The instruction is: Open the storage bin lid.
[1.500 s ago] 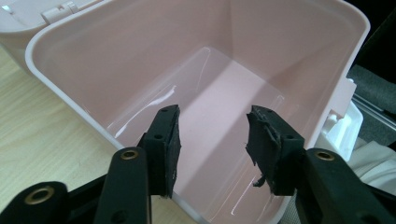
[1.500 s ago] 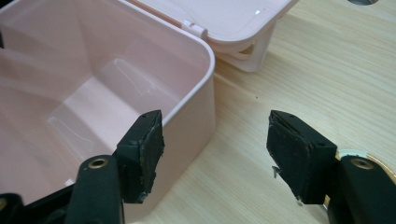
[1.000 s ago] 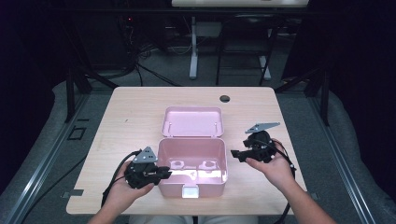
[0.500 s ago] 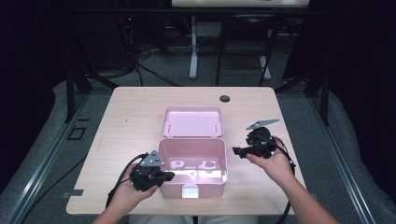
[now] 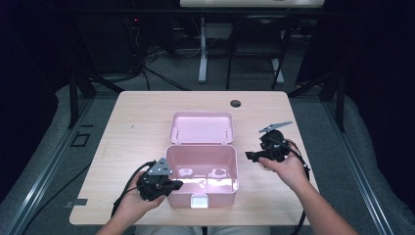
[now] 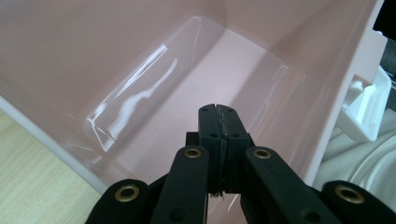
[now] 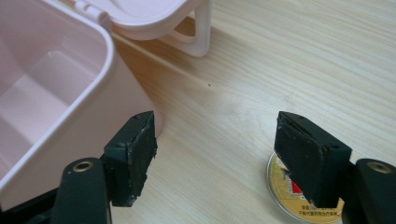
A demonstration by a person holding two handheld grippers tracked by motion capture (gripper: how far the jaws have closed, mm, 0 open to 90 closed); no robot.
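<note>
Glossy pink plastic box [image 5: 203, 169], rounded corners, lid flipped back on pale woodgrain table [image 5: 137, 127]. L gripper [image 6: 218, 116] jaws clenched, empty, over box interior. R gripper [image 7: 215, 154] jaws have just been opening, nothing between; round gold coin [image 7: 285, 196] beneath one jaw.

Both hands low, forearms reaching in.
The left gripper [image 5: 172, 185] had its fingers [image 6: 208, 122] pressed together on nothing; the right gripper [image 5: 251, 155] had just been opening, fingers [image 7: 133, 154] apart and empty.

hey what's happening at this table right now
A person works at a wooden table with a gripper in each hand, around an open pink box. The left gripper is shut, empty, poised over the box's inside. The right gripper, jaws just opening, sits beside the box above a gold coin-like disc.
</note>
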